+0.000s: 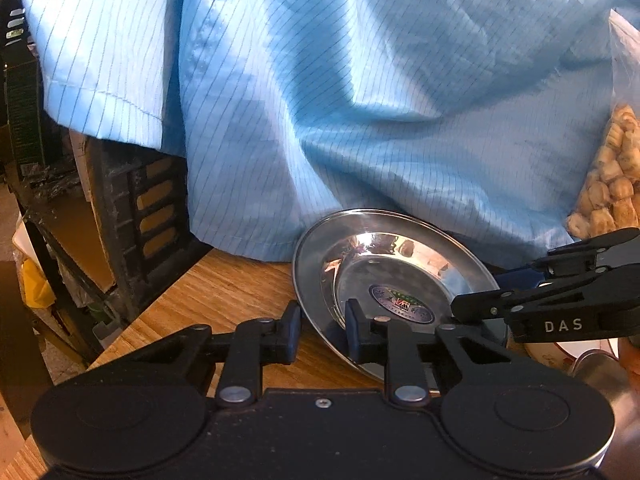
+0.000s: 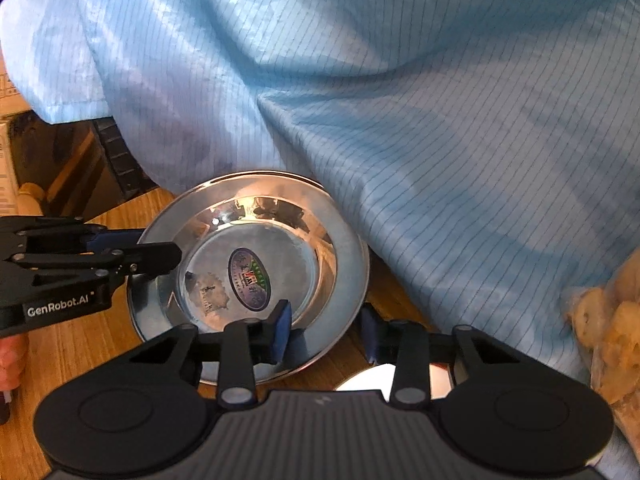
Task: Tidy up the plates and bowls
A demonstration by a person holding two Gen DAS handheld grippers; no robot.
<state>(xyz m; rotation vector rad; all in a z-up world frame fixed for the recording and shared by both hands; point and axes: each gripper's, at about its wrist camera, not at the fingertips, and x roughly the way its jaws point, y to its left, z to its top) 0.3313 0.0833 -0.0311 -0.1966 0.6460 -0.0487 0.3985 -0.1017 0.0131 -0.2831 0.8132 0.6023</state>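
A round steel plate [image 1: 400, 268] [image 2: 248, 248] with an oval sticker in its well lies flat on the wooden table [image 1: 224, 292]. My left gripper [image 1: 323, 334] straddles the plate's left rim, one finger outside on the wood and one inside on the steel. A narrow gap shows, so the pads do not pinch. In the right wrist view the left gripper [image 2: 156, 246] reaches in from the left. My right gripper [image 2: 326, 330] straddles the opposite rim, its jaws wider apart, with bare wood between the outer pad and the rim. It enters the left wrist view as the right gripper [image 1: 480, 292].
A person's light blue striped garment [image 1: 360, 100] [image 2: 400, 100] hangs right behind the plate and touches its far edge. A clear bag of puffed snacks [image 1: 612, 176] [image 2: 608, 328] sits at the right. A black crate [image 1: 136, 208] stands off the table's left edge. Another shiny steel piece [image 2: 384, 380] lies under the right gripper.
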